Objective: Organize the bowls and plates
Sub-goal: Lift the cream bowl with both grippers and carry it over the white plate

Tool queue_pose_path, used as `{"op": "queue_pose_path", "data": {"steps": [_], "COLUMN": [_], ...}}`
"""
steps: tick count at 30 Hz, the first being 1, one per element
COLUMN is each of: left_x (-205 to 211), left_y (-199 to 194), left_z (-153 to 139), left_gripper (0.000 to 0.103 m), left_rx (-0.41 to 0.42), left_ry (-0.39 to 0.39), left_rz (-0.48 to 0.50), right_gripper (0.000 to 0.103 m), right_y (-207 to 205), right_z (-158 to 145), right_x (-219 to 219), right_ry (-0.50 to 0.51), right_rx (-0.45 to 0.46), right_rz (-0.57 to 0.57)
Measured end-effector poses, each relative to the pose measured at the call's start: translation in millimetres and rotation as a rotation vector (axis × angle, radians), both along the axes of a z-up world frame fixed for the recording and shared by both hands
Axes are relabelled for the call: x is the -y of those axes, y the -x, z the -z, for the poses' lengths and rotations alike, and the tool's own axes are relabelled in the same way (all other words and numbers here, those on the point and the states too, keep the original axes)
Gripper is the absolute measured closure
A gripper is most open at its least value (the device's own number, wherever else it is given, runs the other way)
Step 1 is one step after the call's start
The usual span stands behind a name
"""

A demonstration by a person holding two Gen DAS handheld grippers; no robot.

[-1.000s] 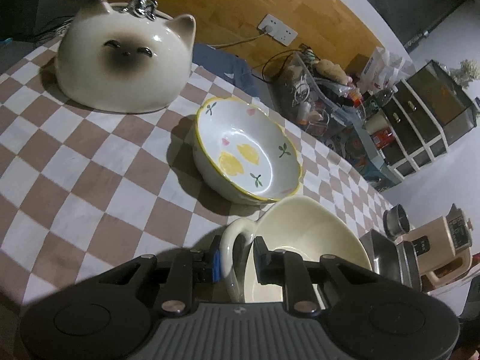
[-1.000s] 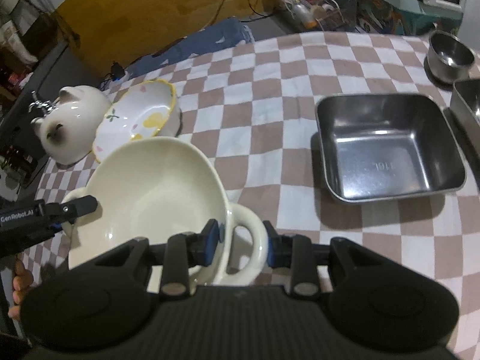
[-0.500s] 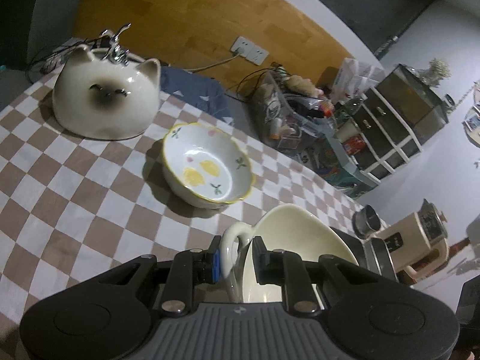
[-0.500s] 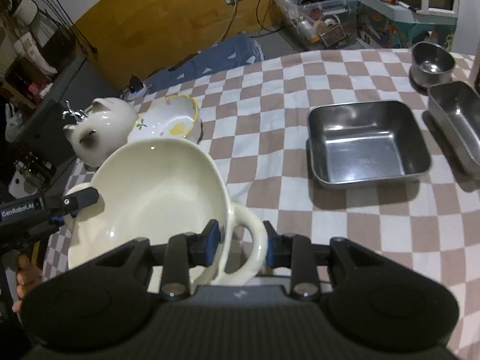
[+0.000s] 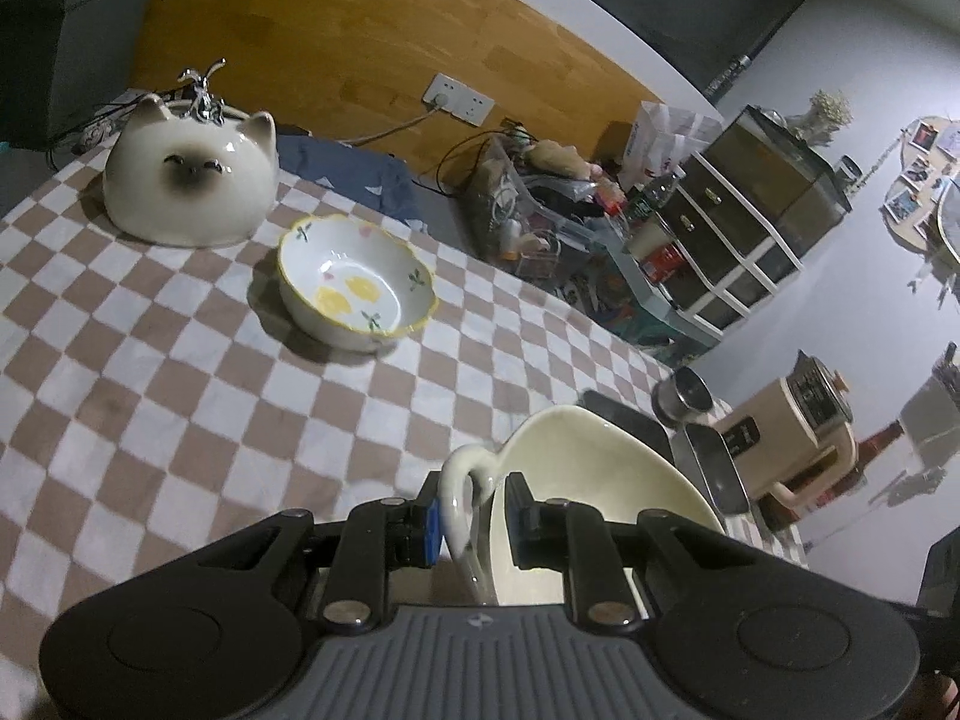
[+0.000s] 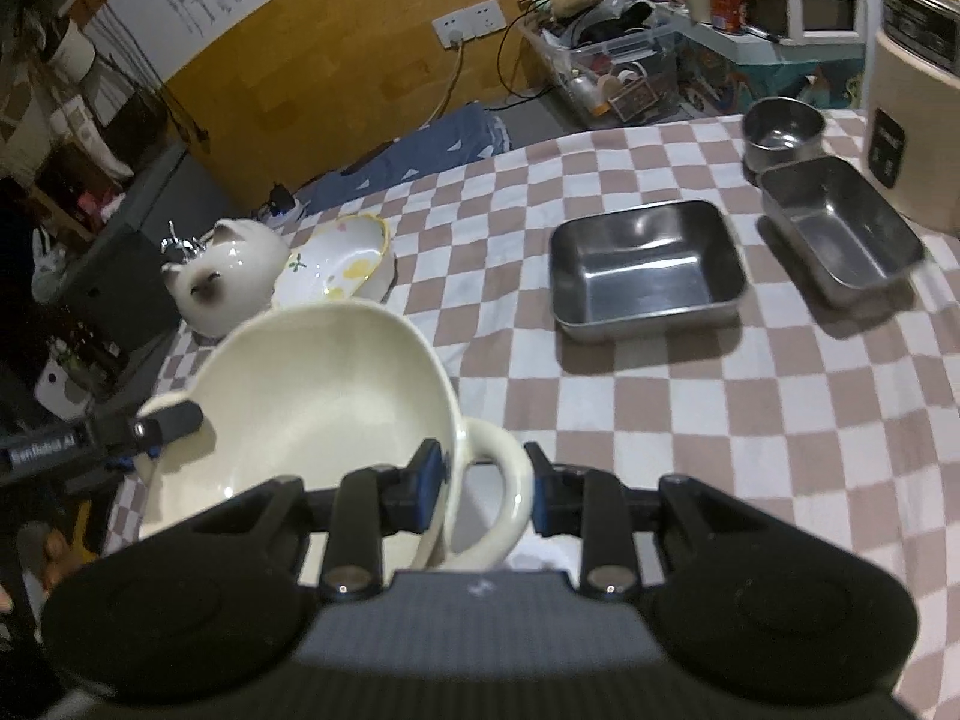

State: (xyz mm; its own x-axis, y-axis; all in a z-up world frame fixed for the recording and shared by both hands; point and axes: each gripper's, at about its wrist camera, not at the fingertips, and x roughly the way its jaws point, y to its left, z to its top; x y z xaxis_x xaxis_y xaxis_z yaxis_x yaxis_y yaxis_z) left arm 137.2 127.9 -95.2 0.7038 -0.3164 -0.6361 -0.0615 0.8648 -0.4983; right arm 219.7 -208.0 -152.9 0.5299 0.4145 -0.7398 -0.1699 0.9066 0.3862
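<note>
Both claws have carried the cream bowl [image 6: 312,402] up and away from the checked worktop [image 6: 690,408] since a second ago; the flowered bowl [image 5: 357,282] and cat jar [image 5: 189,180] now sit smaller and farther off in my left view. I hold the cream bowl in the air between the two claws, one loop handle each. My left claw [image 5: 471,519] is clenched on the left handle [image 5: 459,495], blue pad against it. My right claw [image 6: 486,489] straddles the right handle [image 6: 495,492], its blue pad against the bowl's wall inside the loop and the other finger just at the loop's outer curve, so I read it as grasping that handle.

Only my right view shows the whole bowl from above, empty and glossy, with the left claw's fingertip [image 6: 174,420] on the far handle. It also gives me the steel trays whole: a square tray [image 6: 645,267] past the bowl, a narrower tray [image 6: 840,228] beside it, a round steel cup [image 6: 780,129] behind that. In my left view these peek out past the bowl's rim, partly hidden.

My left view alone shows the flowered bowl's inside, yellow fruit painted on white, and the cat jar's face straight on, well apart from the cream bowl. A beige cooker [image 5: 792,438] stands at the worktop's far end.
</note>
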Motion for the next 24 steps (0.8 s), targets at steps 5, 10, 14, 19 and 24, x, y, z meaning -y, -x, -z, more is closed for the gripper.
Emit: {"op": "queue_pose_path", "data": {"steps": [5,10,14,19,24], "left_x": [15,30,41,55,64], "left_y": [16,28,35,40,46], "left_z": [6,10,14,17,19], "left_gripper": [0.082,0.082,0.082,0.082,0.082], "left_rx": [-0.021,-0.036,-0.049,-0.054,-0.050], "left_ry": [0.000,-0.012,-0.019,-0.029,-0.031], "left_rz": [0.005,0.010,0.015,0.022,0.037], "right_gripper": [0.070,0.070,0.071,0.071,0.071], "right_y": [15,28,35,46,54], "right_z": [3,12,14,13,11], "right_x": [17,32,43,54,66], "right_ry": [-0.013,-0.015,-0.020,-0.026,-0.030], "right_rx": [-0.017,-0.050,-0.064,-0.081,-0.079], "right_rz": [0.017,0.013,0.016,0.017,0.020]}}
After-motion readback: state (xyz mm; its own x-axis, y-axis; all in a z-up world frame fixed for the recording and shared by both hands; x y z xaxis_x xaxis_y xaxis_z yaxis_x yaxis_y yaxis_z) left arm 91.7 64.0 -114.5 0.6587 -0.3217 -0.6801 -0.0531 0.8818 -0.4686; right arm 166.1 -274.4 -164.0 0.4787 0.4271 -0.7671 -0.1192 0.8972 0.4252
